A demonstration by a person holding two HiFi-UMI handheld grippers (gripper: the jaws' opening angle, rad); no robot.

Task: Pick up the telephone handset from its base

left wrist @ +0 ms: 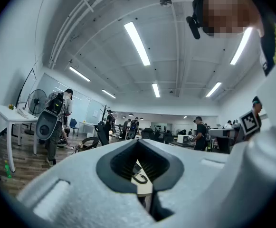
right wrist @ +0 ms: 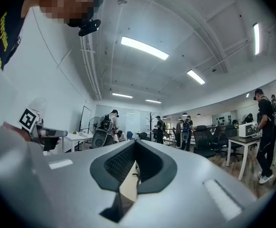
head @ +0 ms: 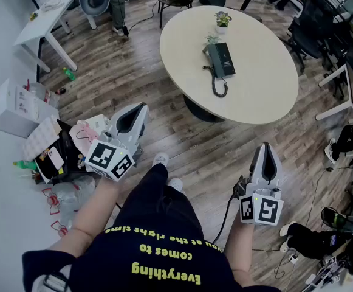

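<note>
Approach comes first: my left tongs and right tongs are both pressed together, empty and level. The black telephone handset lies on its black rectangular base on the round beige table, well ahead of both tips. I judge I should step closer, spread the right tongs before arriving, straddle the handset's middle across its narrow width and pinch firmly. Then I lift straight up so the black coiled cord, on the side nearer my tongs, does not drag the base.
</note>
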